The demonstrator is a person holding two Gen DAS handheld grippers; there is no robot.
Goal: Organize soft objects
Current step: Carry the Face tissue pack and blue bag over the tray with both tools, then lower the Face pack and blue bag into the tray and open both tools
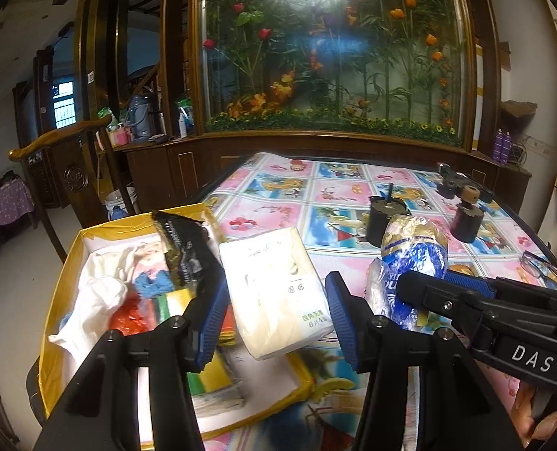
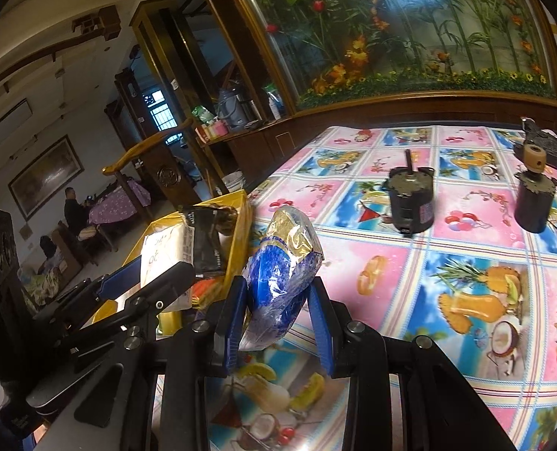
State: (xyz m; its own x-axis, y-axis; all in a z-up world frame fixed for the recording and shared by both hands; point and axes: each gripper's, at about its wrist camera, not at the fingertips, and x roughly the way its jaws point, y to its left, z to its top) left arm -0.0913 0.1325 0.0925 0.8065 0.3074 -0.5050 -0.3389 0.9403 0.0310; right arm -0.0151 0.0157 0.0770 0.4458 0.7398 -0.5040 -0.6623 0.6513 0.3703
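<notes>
In the left wrist view, the left gripper (image 1: 276, 323) spreads its pads around a cream tissue pack (image 1: 274, 293) over the rim of the yellow box (image 1: 58, 293), without visibly pinching it; this looks like the release into the box. In the right wrist view, the right gripper (image 2: 278, 317) is clamped on a blue-and-gold snack bag (image 2: 284, 274) above the tablecloth (image 2: 447, 263); carrying it leftward over the box seems next.
</notes>
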